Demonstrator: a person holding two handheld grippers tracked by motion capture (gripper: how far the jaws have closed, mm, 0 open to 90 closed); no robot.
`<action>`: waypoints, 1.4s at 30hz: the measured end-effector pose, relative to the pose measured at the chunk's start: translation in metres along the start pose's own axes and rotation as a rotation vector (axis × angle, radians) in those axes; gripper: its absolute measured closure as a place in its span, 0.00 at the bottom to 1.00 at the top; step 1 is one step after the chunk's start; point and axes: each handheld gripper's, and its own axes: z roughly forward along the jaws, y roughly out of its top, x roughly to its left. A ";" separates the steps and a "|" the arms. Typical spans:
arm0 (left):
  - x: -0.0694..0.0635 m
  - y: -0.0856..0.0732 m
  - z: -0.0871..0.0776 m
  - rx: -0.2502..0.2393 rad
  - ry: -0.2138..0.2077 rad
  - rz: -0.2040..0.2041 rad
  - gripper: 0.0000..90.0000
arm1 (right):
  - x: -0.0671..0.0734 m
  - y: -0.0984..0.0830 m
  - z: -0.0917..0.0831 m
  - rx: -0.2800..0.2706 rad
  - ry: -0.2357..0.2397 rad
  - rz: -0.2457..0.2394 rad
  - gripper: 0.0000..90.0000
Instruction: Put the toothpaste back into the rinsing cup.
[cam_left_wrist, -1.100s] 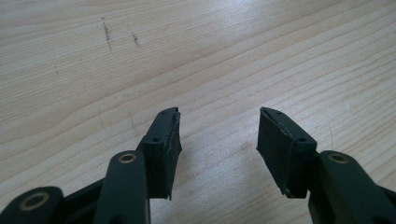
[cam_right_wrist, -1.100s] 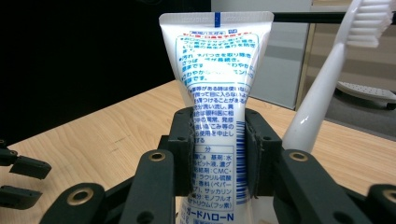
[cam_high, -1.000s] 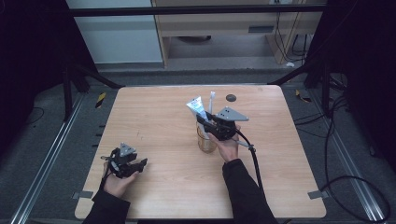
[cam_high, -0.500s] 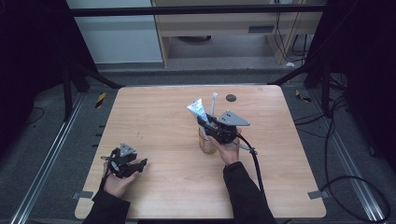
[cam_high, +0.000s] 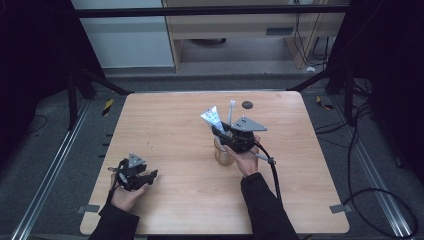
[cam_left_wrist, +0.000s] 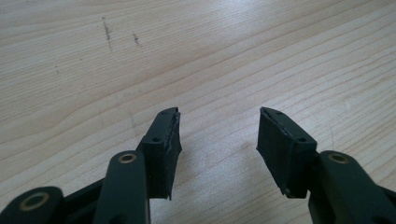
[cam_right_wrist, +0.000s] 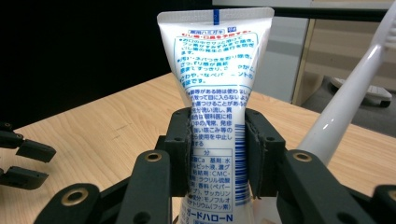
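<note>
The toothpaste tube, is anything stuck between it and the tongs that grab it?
No. In the right gripper view the white toothpaste tube with blue print stands upright directly between the right tongs, both black pads against its sides. The white toothbrush handle leans beside them, outside the grip.

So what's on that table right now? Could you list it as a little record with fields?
Surface: wooden table
Right gripper: jaws have just been opening, pads at both sides of a toothpaste tube
Tube: upright, crimped end up, lower end in a cup
Also in the cup: white toothbrush
Left gripper: jaws open, nothing between them, low over bare wood
Far edge: small dark round thing
</note>
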 end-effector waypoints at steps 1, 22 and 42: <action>0.000 0.000 0.000 0.000 0.000 0.001 0.53 | 0.000 0.001 -0.001 0.005 -0.001 0.000 0.73; -0.001 0.000 0.000 -0.004 0.001 0.000 0.53 | 0.004 -0.004 -0.027 -0.019 -0.014 -0.010 0.75; -0.001 0.000 0.000 -0.001 0.000 0.002 0.53 | 0.009 -0.024 -0.035 -0.040 -0.016 -0.045 0.77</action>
